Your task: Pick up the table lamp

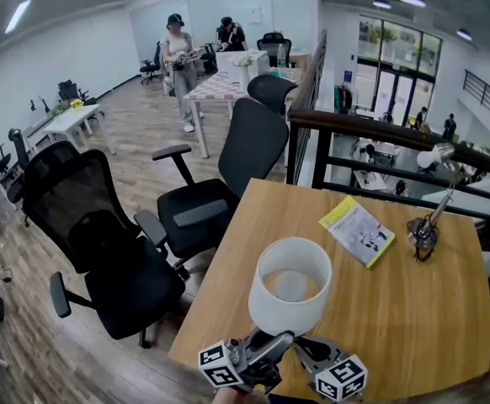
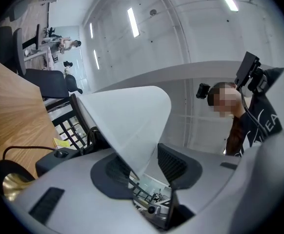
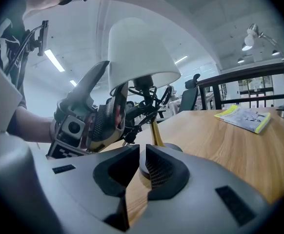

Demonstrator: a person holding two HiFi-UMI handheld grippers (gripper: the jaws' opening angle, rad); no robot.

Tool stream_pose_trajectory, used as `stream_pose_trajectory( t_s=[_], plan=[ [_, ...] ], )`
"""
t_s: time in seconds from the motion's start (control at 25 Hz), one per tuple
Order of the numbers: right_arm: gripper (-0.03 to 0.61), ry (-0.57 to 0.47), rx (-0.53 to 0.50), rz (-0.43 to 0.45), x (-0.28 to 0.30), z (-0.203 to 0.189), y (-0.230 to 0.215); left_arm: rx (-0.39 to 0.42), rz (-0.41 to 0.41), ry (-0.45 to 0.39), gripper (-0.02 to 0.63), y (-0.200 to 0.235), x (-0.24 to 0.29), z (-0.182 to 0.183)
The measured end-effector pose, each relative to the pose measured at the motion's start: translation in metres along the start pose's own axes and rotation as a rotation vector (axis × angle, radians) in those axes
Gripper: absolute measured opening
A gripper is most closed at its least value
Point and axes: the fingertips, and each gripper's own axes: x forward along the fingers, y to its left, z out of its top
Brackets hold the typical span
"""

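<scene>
Table lamp (image 1: 290, 286) upright on the wooden table (image 1: 396, 310), near the front edge, white shade (image 3: 139, 52) uppermost. Farther back on the same top: a yellow-green booklet (image 1: 357, 231) and a silver desk lamp (image 1: 424, 230) at the right, both well apart from it. Black office chairs (image 1: 131, 289) beside the table's left edge, a dark railing (image 1: 380, 133) behind. In the head view, stem, base and both sets of jaws hidden under the shade. Left gripper (image 2: 144, 168) tilted upward, jaws wide apart, shade rim between them, not clamped. Right gripper (image 3: 141, 155) angled slightly down, jaws a narrow gap apart, empty, round base (image 3: 173, 148) and gold stem (image 3: 155, 130) just beyond the tips.
</scene>
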Motion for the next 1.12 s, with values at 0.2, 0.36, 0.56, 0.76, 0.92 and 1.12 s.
stream_pose_trajectory(
  t_s=[0.2, 0.36, 0.56, 0.76, 0.92, 1.12],
  plan=[
    [0.054, 0.004, 0.008, 0.001, 0.002, -0.001, -0.002, 0.000, -0.023, 0.005, 0.146, -0.003, 0.007, -0.001],
    [0.054, 0.009, 0.009, 0.005, 0.005, -0.002, -0.003, -0.003, -0.041, 0.001, 0.134, -0.005, 0.008, 0.001],
    [0.054, 0.006, 0.011, -0.016, 0.007, -0.003, -0.009, -0.016, -0.068, -0.006, 0.102, -0.005, 0.009, 0.001],
    [0.055, -0.009, 0.013, -0.050, 0.007, 0.001, -0.020, -0.017, -0.074, -0.022, 0.084, -0.001, 0.016, 0.007],
    [0.055, -0.020, 0.019, -0.069, 0.011, 0.004, -0.025, -0.015, -0.070, -0.037, 0.075, 0.003, 0.020, 0.013],
    [0.055, -0.029, 0.006, -0.089, 0.016, 0.013, -0.035, -0.022, -0.073, -0.048, 0.064, 0.009, 0.024, 0.022]
  ],
)
